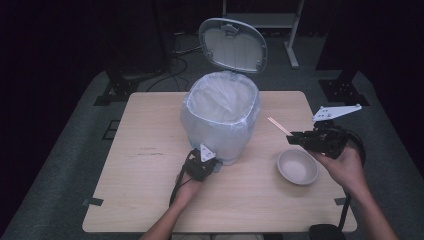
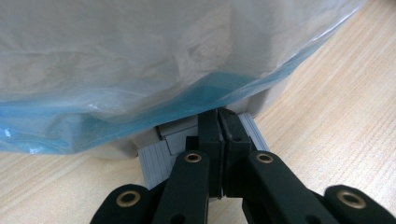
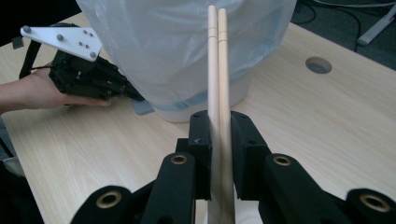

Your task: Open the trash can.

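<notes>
A dark room with cables and stand legs on a grey floor surrounds a pale wooden desk [image 1: 150, 200], on which a small pedal bin [image 1: 220, 117] lined with a translucent bag stands near the middle. The bin's lid [image 1: 233, 45] is tipped up and open. The left hand-held gripper [image 1: 204, 165] sits low at the front foot of the bin; in the left gripper view its jaws are clenched together with nothing between them, their tips pressed down on the grey ribbed pedal [image 2: 161, 151] under the blue-tinted hem of the bag, which by my reading is what keeps the lid raised. The right hand-held gripper [image 1: 300, 137] is held above the desk to the right of the bin and just behind an empty beige bowl [image 1: 297, 166]. It is closed on a pair of wooden chopsticks [image 3: 218, 70], gripped near one end so that the free ends point up and toward the bin; in the high view the sticks slant out from the jaws toward the bag but remain apart from it. Judging from this, the work is roughly at its midpoint: the bin has been opened and the chopsticks are lifted clear of the desk, while carrying them over the rim, letting them drop into the bag, and easing off the pedal so the lid falls shut are not yet done.
</notes>
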Demonstrator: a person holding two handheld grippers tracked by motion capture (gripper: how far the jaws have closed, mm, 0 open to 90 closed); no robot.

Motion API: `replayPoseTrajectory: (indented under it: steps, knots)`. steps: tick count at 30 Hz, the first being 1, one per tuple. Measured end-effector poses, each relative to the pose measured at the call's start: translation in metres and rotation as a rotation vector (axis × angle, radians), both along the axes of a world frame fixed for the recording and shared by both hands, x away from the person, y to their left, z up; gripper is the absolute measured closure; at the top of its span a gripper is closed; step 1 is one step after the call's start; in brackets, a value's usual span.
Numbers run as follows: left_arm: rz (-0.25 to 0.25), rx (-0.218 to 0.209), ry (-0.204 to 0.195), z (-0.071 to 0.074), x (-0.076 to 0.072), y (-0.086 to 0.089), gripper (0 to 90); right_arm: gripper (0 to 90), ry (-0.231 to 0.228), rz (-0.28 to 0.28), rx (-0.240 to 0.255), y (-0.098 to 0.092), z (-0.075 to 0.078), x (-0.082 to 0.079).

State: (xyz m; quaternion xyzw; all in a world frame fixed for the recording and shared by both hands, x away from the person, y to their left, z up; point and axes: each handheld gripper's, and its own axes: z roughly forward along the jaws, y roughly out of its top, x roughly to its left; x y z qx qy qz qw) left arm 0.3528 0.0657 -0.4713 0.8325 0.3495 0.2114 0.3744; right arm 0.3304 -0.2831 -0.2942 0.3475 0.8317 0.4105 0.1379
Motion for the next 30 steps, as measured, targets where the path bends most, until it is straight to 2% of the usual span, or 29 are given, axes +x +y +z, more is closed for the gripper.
replayPoseTrajectory:
  steps: [20, 30]
  knots:
    - [0.006, -0.004, 0.0, 0.0, -0.001, 0.0, 89.4, 79.2, -0.028, 0.067, -0.016, 0.027, 0.046, 0.012]
    - [0.007, -0.003, 0.001, 0.0, -0.001, 0.0, 89.4, 79.2, -0.03, 0.09, -0.004, 0.04, 0.064, 0.022]
